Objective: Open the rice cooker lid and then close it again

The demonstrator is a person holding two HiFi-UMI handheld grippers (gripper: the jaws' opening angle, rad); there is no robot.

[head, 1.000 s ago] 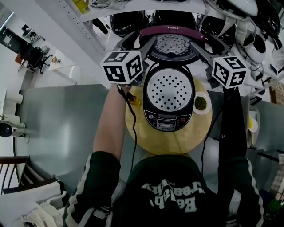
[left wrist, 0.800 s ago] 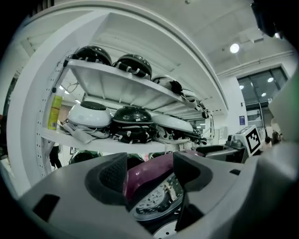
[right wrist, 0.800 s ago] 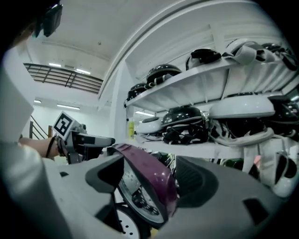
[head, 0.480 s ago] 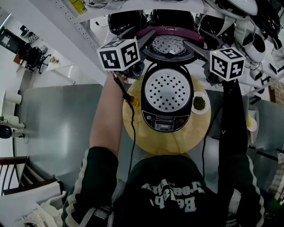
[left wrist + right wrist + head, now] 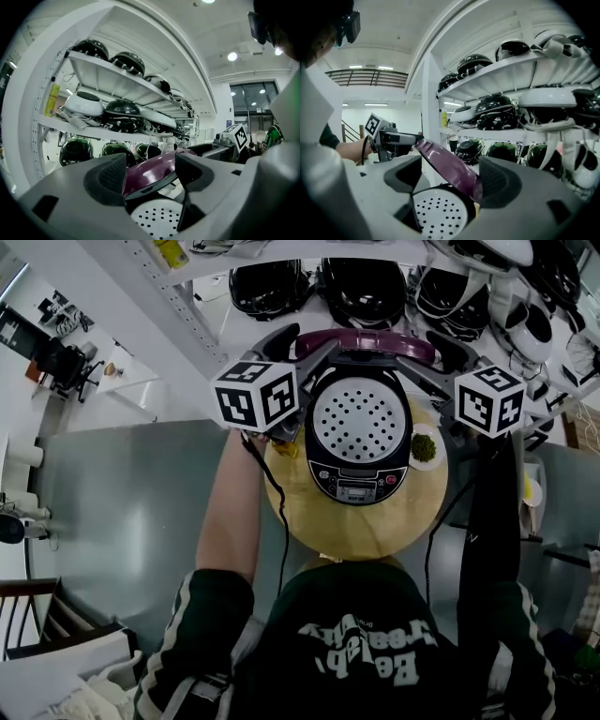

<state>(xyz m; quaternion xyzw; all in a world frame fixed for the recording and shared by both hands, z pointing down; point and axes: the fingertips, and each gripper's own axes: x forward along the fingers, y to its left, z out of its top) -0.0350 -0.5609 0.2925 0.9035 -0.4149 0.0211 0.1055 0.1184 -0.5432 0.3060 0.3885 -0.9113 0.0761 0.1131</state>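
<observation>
A black rice cooker (image 5: 356, 479) stands on a round wooden table (image 5: 366, 531). Its purple lid (image 5: 366, 337) is half raised and tilts over a white perforated tray (image 5: 359, 420). My left gripper (image 5: 300, 345) is at the lid's left side and my right gripper (image 5: 431, 357) at its right. Both have just been opening their jaws. In the left gripper view the lid (image 5: 145, 177) lies between the open jaws of the left gripper (image 5: 150, 174), unclamped. In the right gripper view the lid (image 5: 450, 168) slants between the right gripper's (image 5: 452, 180) jaws, and a left fingertip (image 5: 412, 138) meets its front edge.
A small white dish of green bits (image 5: 424, 448) sits right of the cooker and a yellow object (image 5: 286, 448) to its left. White shelves with dark helmets (image 5: 361, 287) stand close behind the table. Cables hang from both grippers over the grey floor (image 5: 131, 512).
The lid has tipped forward: its perforated inner face no longer shows from above, only its purple edge. Both grippers came down and forward with it and their jaws widened.
</observation>
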